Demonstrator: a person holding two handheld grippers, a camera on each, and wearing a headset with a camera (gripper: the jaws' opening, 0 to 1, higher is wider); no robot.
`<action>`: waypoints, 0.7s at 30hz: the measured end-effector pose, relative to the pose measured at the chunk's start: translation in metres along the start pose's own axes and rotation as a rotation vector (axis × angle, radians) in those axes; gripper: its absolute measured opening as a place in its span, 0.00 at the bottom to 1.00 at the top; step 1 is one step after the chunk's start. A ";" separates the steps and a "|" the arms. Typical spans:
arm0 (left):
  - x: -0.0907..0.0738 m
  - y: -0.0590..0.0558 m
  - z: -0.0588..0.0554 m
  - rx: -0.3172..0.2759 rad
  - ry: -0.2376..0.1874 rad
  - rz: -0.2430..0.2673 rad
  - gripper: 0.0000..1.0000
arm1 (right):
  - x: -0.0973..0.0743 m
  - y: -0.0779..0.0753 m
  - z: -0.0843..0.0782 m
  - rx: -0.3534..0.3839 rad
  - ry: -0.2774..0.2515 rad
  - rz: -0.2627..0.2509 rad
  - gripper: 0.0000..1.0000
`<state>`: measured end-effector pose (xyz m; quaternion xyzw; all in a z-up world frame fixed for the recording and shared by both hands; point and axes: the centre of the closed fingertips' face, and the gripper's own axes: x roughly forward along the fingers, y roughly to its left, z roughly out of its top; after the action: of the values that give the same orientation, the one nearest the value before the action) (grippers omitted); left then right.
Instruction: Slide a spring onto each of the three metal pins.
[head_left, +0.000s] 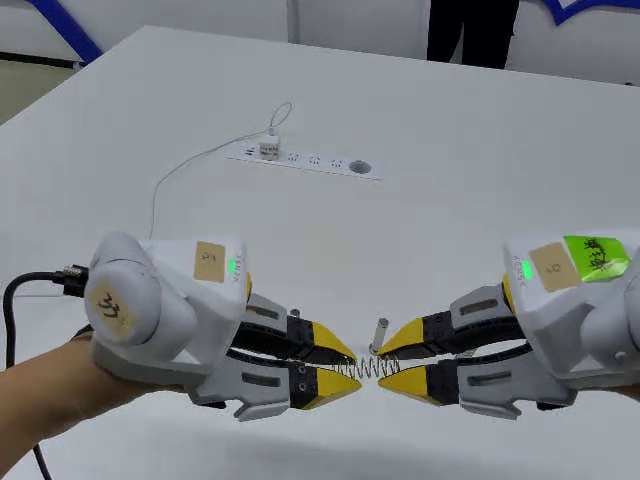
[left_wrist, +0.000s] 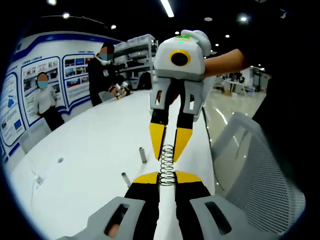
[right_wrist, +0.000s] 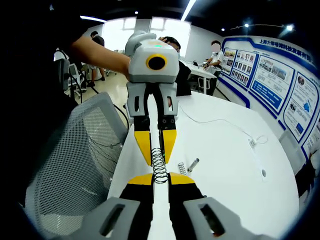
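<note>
Spring (head_left: 366, 368) hangs stretched between the two tips. One end is pinched in the narrow jaws of the left gripper (head_left: 343, 372), the other in the equally narrow right gripper (head_left: 393, 368), and it is on no pin yet. Just beyond the right gripper's tips stands a metal pin (head_left: 380, 332). A second coil (right_wrist: 182, 169) sits at its foot; whether threaded, I cannot tell. Two pins (left_wrist: 143, 154) beside the left gripper look bare, so most remains.
</note>
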<state>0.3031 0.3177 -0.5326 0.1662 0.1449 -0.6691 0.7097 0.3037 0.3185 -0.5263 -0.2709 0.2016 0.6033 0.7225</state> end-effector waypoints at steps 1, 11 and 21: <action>0.000 0.000 0.000 -0.001 0.000 0.001 0.10 | -0.001 0.000 0.003 0.004 -0.012 0.002 0.11; 0.000 0.000 0.000 0.005 0.003 0.009 0.10 | -0.003 0.002 0.031 0.056 -0.125 0.013 0.11; 0.001 0.000 0.001 0.001 -0.005 0.009 0.10 | 0.003 0.002 0.045 0.099 -0.185 0.005 0.11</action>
<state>0.3026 0.3166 -0.5324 0.1653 0.1422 -0.6665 0.7129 0.3004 0.3494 -0.4940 -0.1775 0.1645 0.6169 0.7489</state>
